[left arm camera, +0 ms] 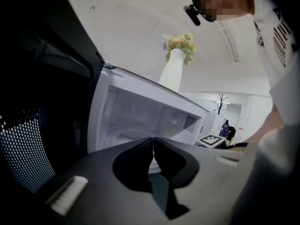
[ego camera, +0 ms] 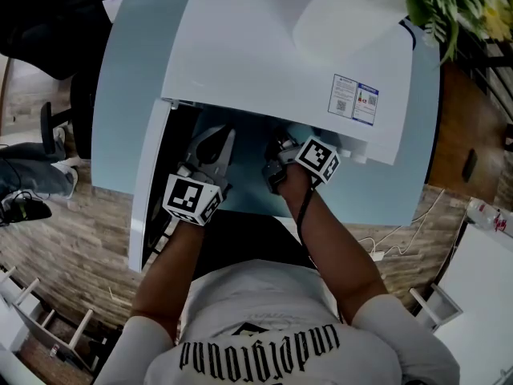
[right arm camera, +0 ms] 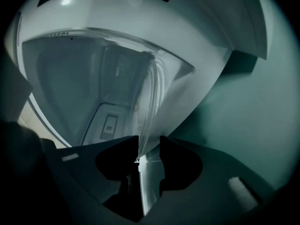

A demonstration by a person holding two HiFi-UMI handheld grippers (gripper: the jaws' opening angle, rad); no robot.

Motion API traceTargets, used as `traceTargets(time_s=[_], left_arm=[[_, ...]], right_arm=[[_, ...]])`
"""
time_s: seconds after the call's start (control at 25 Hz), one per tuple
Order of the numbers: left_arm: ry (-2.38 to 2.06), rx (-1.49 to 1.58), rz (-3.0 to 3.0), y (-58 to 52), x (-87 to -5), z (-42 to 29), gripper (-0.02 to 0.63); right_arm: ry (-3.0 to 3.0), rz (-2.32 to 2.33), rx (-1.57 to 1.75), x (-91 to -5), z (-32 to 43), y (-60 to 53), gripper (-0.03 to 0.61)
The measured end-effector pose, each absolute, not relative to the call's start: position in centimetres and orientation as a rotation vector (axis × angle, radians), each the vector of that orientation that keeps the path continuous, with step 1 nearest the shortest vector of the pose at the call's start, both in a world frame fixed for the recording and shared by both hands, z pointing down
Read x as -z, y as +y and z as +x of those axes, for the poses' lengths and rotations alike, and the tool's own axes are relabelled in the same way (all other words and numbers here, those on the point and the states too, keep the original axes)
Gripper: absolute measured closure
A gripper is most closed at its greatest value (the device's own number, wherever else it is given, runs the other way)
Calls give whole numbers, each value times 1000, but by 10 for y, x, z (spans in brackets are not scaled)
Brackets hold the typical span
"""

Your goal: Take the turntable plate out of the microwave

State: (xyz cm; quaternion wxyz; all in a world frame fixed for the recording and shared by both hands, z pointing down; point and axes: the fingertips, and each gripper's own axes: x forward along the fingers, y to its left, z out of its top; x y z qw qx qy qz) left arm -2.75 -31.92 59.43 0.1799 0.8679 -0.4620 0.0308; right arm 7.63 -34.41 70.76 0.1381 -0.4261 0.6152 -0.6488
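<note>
While the microwave (ego camera: 272, 62) stands open, the fingers of my right gripper (right arm camera: 149, 146) are clamped on the rim of the glass turntable plate (right arm camera: 108, 78). The plate is tilted at the microwave's mouth. The fingers of my left gripper (left arm camera: 153, 144) are together and empty, facing the microwave.

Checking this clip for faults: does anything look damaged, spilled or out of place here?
Nothing stands out. The clear round glass turntable plate has its rim between the right gripper's fingers at the open white microwave; no cracks or spills show.
</note>
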Motion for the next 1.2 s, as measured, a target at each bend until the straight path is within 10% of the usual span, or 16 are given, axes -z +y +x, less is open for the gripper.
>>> traceTargets(time_s=[0.52, 1.2], left_arm=[[-1251, -26, 2271, -310, -627, -30, 557], [-956, 329, 1729, -290, -683, -10, 336]], right_arm=[[1777, -1189, 1832, -698, 76, -337, 517], [1793, -1113, 1844, -689, 88, -287, 532]])
